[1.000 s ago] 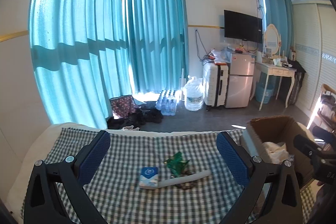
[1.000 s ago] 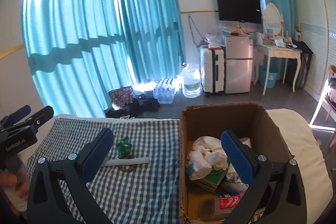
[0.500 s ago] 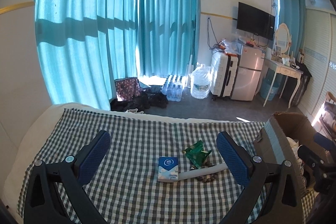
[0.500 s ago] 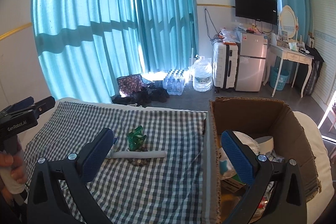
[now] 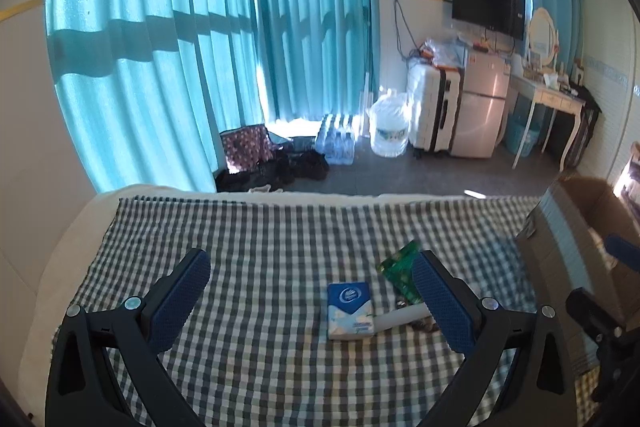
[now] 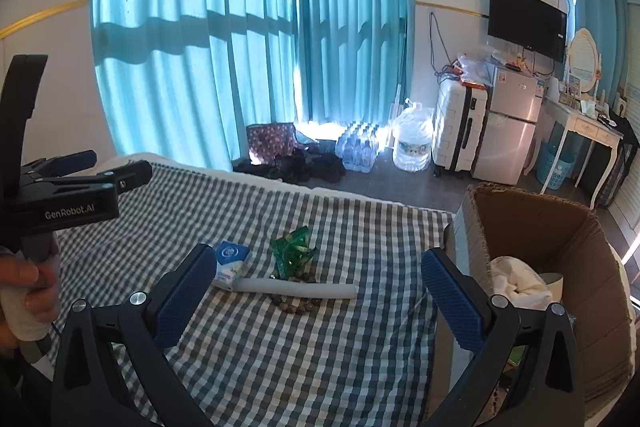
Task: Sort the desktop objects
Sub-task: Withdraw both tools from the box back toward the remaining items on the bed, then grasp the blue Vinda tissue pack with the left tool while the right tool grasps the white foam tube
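Blue-and-white tissue pack [image 5: 349,304], lying flat on the checked cloth [image 5: 256,239], logo face up. White tube [image 6: 296,289], lying on its side, one end touching the pack's near corner. Crumpled green wrapper [image 6: 293,251], just behind the tube. String of brown beads [image 6: 295,305], partly under the tube's middle and in front of it. Open cardboard box [image 6: 560,227], upright at the cloth's right edge, holding white crumpled material [image 6: 516,281].

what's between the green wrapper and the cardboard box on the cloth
Only bare checked cloth lies between the green wrapper and the cardboard box, seen in the right wrist view.
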Demonstrator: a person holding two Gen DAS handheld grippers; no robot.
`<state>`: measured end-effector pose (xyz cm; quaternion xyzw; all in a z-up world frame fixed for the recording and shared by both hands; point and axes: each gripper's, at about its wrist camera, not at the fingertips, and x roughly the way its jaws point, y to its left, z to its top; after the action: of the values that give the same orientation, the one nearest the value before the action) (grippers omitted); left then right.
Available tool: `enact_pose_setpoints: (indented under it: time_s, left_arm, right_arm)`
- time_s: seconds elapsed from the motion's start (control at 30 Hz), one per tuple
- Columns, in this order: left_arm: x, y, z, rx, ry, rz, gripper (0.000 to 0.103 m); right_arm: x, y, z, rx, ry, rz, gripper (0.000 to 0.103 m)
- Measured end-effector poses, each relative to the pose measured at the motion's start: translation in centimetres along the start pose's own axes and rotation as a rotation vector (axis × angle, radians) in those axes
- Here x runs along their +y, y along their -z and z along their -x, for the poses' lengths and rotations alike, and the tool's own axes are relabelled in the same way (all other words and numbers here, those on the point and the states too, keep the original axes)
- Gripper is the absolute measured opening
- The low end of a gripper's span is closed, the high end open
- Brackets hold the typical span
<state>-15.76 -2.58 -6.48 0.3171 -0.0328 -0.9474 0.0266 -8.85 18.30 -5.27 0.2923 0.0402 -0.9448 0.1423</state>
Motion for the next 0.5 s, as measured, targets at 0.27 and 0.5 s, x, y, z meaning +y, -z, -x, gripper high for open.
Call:
enact_pose_setpoints:
  time_s: [0.27, 0.5]
  left_arm:
    - [-0.1, 2.1, -4.7, 0.085, 0.058, 0.015, 0.103]
    - [-1.5, 3.7, -8.7, 0.168, 0.070, -0.003, 0.103]
  right_arm:
    - [0.2, 0.8, -4.0, 0.078, 0.025, 0.016, 0.103]
    - [-0.2, 1.7, -7.3, 0.139, 0.025, -0.012, 0.103]
